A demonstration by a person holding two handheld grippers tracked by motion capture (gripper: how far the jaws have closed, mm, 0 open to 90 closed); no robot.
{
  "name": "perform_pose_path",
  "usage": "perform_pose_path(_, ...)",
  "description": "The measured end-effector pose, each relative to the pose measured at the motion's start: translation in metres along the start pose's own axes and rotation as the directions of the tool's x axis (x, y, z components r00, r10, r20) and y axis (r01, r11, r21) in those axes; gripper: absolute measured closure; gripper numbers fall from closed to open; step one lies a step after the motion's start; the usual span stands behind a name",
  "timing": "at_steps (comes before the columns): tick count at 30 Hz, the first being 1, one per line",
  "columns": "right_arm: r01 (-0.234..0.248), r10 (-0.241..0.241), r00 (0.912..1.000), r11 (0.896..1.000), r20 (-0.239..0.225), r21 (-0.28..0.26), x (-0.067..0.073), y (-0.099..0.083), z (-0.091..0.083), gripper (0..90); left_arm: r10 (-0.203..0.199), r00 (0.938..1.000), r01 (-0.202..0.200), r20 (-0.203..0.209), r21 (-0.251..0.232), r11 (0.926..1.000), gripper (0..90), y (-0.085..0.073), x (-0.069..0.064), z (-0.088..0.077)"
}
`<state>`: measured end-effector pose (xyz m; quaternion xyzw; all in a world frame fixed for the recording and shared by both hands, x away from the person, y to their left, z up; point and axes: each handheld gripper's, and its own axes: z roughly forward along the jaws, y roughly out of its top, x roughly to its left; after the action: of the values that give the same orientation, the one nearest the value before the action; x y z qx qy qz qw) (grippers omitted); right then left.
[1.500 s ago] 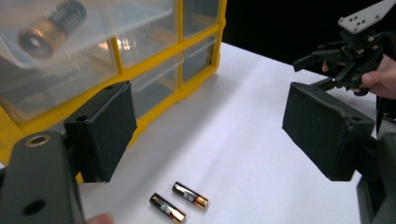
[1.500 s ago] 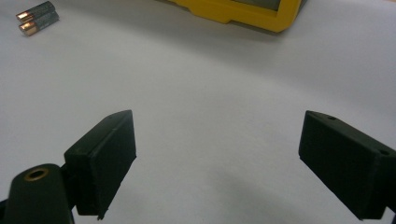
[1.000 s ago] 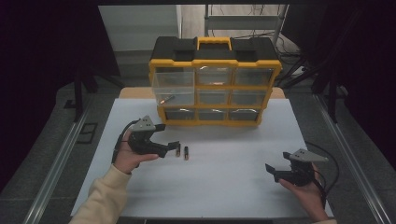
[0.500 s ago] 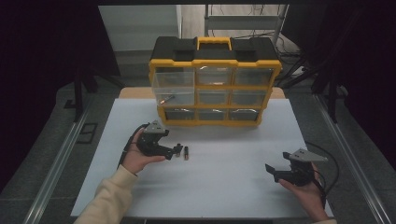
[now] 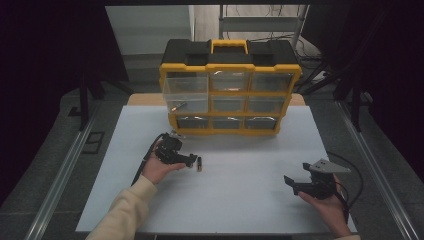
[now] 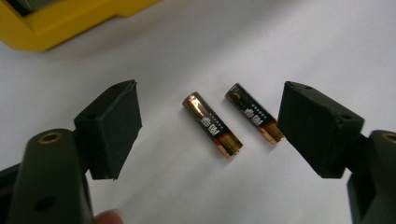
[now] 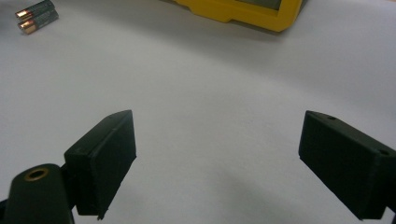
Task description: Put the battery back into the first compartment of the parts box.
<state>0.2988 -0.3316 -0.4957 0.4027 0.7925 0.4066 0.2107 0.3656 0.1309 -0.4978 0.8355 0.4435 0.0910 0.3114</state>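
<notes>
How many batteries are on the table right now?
2. One battery lies between the left gripper's open jaws, the other battery beside it near one jaw. The organizer's drawers may hide more.

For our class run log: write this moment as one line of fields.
left hand-held gripper: jaws just closing, open around two batteries, not touching | right hand-held gripper: open, empty | organizer: top-left drawer pulled out

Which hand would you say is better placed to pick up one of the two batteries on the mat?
The left. The left gripper hangs right over both batteries, jaws open either side and just been closing. The right gripper sits far across the mat.
</notes>
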Motion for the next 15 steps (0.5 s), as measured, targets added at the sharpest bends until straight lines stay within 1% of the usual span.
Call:
perform_pose_path(1, 0.0, 0.0, 1.0, 1.0, 0.001, 0.0, 0.0, 0.0, 0.0, 11.5, 0.0, 0.9999, 0.0, -0.013, 0.013, 0.9999, 23.5, 0.0, -0.001, 0.003)
perform_pose_path(3, 0.0, 0.0, 1.0, 1.0, 0.002, -0.001, 0.0, 0.0, 0.0, 11.5, 0.001, 0.9997, 0.0, -0.026, 0.031, 0.9995, 24.8, 0.001, -0.002, 0.007)
perform_pose_path(7, 0.0, 0.0, 1.0, 1.0, 0.003, -0.002, 0.0, 0.0, -0.001, 11.5, 0.015, 0.9984, -0.013, -0.054, 0.046, 0.9988, 30.5, 0.004, -0.005, 0.012)
perform_pose_path(10, -0.001, 0.001, 1.0, 1.0, 0.003, -0.003, 0.0, 0.0, -0.001, 11.5, 0.028, 0.9973, -0.024, -0.068, 0.064, 0.9977, 33.4, 0.005, -0.008, 0.016)
perform_pose_path(15, 0.0, 0.0, 1.0, 1.0, 0.004, -0.002, 0.0, 0.0, -0.001, 11.5, 0.047, 0.9945, -0.038, -0.093, 0.095, 0.9948, 35.3, 0.006, -0.011, 0.021)
